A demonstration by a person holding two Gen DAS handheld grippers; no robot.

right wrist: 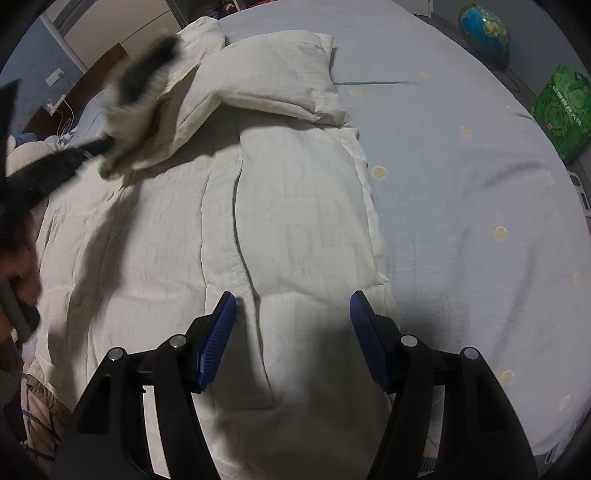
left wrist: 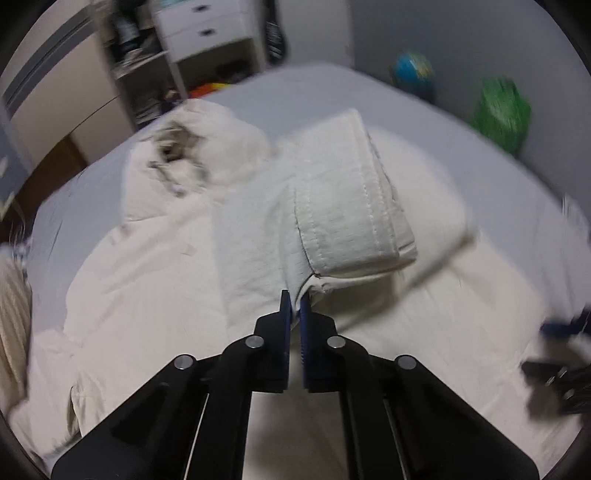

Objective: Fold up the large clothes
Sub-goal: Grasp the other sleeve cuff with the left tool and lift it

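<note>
My left claw (left wrist: 294,301), at bottom centre of its frame, is clamped on the cuff edge of a cream padded coat (left wrist: 177,280) spread across a bed (left wrist: 461,122), its sleeve (left wrist: 351,192) lifted above. My right claw (right wrist: 293,308) hangs with jaws parted over the coat's front, gripping nothing.

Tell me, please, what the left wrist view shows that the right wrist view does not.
Only the left wrist view shows the left gripper shut on the cream coat at a sleeve cuff, and a white drawer unit. Only the right wrist view shows the right gripper open above the coat's front, holding nothing, and a wall socket. Both show the coat, the pale blue bed sheet, the globe and the green bag.
</note>
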